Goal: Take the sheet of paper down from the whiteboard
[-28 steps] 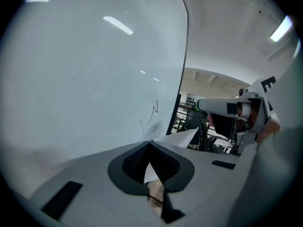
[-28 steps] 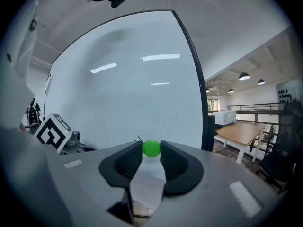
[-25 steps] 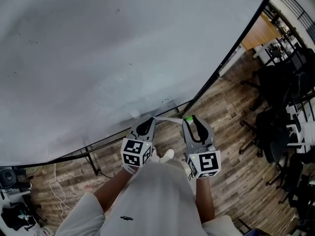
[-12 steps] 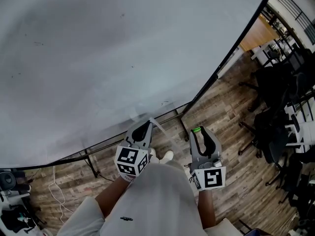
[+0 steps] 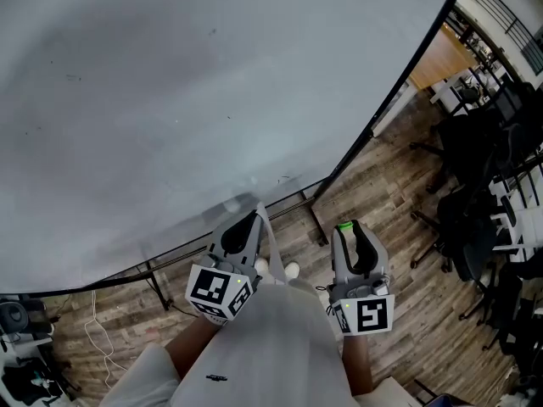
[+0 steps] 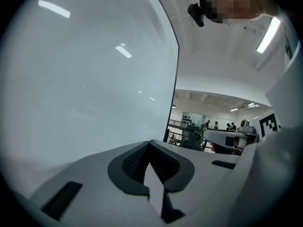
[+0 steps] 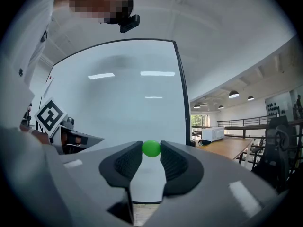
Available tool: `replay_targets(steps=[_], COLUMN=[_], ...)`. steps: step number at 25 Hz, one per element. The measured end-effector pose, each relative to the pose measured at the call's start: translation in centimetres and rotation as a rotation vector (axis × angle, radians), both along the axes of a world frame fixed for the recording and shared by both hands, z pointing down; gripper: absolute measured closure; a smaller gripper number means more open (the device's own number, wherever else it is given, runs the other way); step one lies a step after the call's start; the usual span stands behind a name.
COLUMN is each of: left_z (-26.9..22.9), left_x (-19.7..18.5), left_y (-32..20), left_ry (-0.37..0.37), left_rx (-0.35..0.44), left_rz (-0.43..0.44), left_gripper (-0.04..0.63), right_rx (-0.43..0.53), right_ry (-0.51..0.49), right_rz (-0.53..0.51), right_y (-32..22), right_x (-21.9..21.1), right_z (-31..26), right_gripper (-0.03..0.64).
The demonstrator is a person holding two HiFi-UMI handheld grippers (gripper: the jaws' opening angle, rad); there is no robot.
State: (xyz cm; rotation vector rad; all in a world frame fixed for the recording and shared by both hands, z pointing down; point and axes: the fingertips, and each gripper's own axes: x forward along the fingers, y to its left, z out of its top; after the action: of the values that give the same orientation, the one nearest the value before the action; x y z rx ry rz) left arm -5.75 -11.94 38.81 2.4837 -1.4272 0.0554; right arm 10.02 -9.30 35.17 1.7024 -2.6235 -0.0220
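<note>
Paper such as this sheet (image 5: 270,246) is light, thin and floppy. It creases easily and can slip, so a flat hold near one edge seems best. The left claw (image 5: 253,217) is pressed together on it, and the sheet hangs edge-on, seemingly free, just in front of the lower edge of the whiteboard (image 5: 170,100). The right claw (image 5: 346,229) pinches a small green ball (image 7: 151,148), probably the magnet. One second before, both claws were close together with the sheet stretched between them; now they are apart.
</note>
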Motion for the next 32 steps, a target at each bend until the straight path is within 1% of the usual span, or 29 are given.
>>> replay_targets(steps=[5, 11, 32], left_z=[-2.0, -3.0, -2.9], left_x=[0.0, 0.6, 2.1], left_y=[0.0, 0.0, -1.3], left_ry=[0.004, 0.015, 0.032], left_rx=[0.055, 0.078, 0.072], left_rz=[0.003, 0.013, 0.038], left_gripper=[0.589, 0.589, 0.589], right_rx=[0.024, 0.041, 0.035], right_ry=[-0.005, 0.007, 0.016], right_rz=[0.009, 0.012, 0.014], right_y=[-0.3, -0.5, -2.1], right_x=[-0.1, 0.0, 0.8], right_z=[-1.0, -1.6, -1.3], right_gripper=[0.485, 0.485, 0.484])
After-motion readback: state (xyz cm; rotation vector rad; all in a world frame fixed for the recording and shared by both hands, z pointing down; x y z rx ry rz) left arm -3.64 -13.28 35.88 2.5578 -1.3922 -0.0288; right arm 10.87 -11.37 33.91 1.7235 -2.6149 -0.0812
